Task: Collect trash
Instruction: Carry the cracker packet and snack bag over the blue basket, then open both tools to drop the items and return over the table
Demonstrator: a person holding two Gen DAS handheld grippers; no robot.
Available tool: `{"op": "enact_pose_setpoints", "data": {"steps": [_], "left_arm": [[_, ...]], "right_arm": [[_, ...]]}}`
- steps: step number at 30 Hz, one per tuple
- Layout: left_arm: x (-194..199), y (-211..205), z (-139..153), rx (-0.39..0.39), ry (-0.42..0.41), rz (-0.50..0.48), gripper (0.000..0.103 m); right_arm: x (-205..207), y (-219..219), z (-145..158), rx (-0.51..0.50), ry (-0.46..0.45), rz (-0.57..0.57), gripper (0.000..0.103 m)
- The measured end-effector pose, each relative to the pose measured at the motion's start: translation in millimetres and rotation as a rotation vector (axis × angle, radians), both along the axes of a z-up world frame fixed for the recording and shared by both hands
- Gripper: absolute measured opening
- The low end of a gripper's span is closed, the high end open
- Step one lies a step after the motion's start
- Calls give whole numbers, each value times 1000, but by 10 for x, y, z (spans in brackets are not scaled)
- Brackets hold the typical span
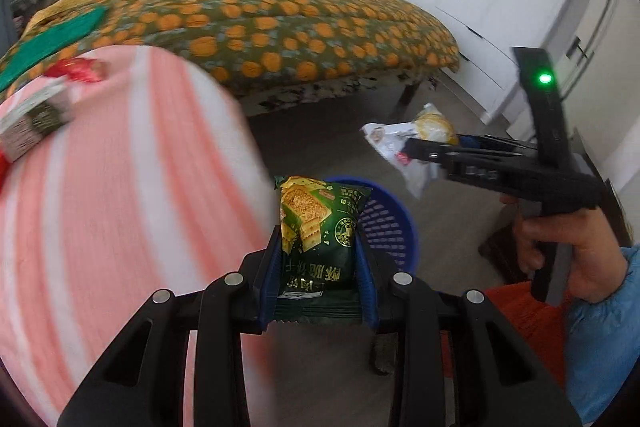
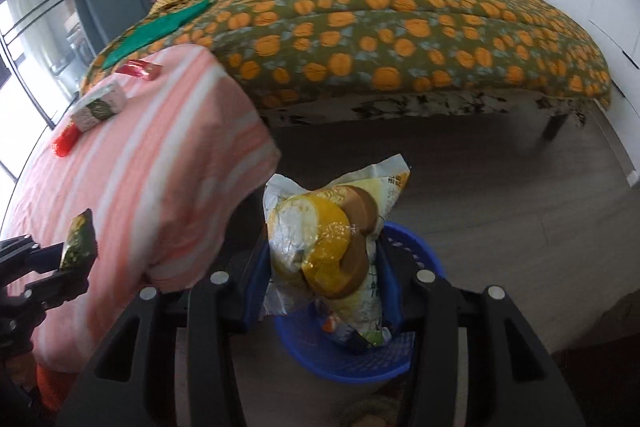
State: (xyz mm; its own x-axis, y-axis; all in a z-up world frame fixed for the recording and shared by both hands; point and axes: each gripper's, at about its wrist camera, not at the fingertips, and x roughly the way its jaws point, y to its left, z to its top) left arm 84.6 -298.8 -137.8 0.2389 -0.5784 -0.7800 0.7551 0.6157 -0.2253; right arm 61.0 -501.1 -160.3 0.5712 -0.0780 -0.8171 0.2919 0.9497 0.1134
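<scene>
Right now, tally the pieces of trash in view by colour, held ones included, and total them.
Green cracker packet: 1
Yellow-and-white snack bag: 1
Red wrappers: 2
White-and-green small carton: 1
Total: 5

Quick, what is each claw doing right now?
Left claw: closed on the green cracker packet.
Right claw: closed on the crumpled yellow snack bag.

Count: two grippers, left gripper (image 1: 318,247) and right gripper (image 2: 324,259), one wrapper each. One blue basket (image 2: 416,255). Pink striped cover (image 2: 160,167): one carton (image 2: 100,106), two red wrappers, (image 2: 140,69) and (image 2: 66,141), at its far-left edge.
</scene>
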Motion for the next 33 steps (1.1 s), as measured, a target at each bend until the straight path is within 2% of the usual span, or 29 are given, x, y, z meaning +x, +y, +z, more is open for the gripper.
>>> {"op": "enact_pose_setpoints", "data": {"steps": [4, 9, 11, 12, 13, 14, 15, 19, 23, 25, 27, 33], "left_arm": [[-120, -565, -323, 40, 31, -50, 33], [26, -1030, -808, 84, 93, -29, 33], [82, -1179, -964, 86, 99, -26, 35], [111, -1231, -1035, 87, 105, -26, 41], [123, -1274, -1094, 91, 108, -15, 47], [143, -1304, -1150, 100, 108, 2, 61], [167, -1331, -1182, 99, 106, 19, 66], [128, -1306, -1085, 66, 100, 15, 74], [-66, -1121, -746, 15, 37, -22, 81], [-154, -955, -545, -28, 20, -27, 85], [-227, -768, -349, -57, -4, -28, 88], [-219, 41, -80, -55, -86, 24, 90]], "right_arm": [[-141, -367, -352, 17, 56, -89, 46], [-241, -632, -525, 58, 71, -134, 46], [-282, -710, -578, 85, 64, -159, 50], [-297, -760, -609, 115, 60, -176, 54], [-293, -797, -629, 145, 53, -190, 71], [-318, -851, -622, 176, 30, -208, 76], [-328, -864, -592, 184, 14, -216, 76], [-378, -901, -429, 166, -39, -228, 76], [-406, -862, -304, 146, -76, -238, 80], [-406, -795, -223, 121, -106, -234, 87], [-393, -713, -140, 90, -138, -220, 88], [-289, -182, 10, -53, -172, -83, 88]]}}
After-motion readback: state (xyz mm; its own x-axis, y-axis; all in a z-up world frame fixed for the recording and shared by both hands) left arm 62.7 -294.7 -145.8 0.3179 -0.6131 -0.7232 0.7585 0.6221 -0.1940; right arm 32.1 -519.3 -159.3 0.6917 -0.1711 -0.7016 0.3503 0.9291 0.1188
